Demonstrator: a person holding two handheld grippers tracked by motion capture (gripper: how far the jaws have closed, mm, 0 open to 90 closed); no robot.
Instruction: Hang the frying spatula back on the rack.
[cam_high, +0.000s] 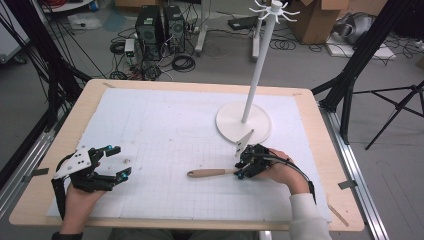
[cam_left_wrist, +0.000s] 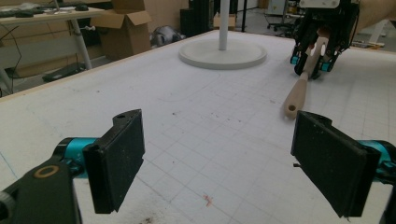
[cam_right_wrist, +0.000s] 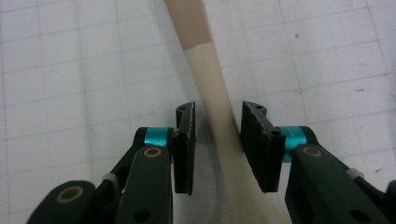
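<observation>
right tool (cam_right_wrist: 217, 140): astride one spatula (cam_right_wrist: 212, 88), gap remains | left tool (cam_left_wrist: 233, 163): apart

obstacle: white stand (cam_high: 243, 122) beside right tool (cam_high: 246, 166) | mat (cam_high: 165, 130) centre: free

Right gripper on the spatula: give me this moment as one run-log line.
right gripper: astride spatula neck, not clamped | spatula: flat on mat, handle toward left gripper | left gripper: open, holding nothing | stand: behind spatula

Matt wood spoon handle (cam_right_wrist: 205, 70), prob. paper grid mat (cam_high: 165, 130)
</observation>
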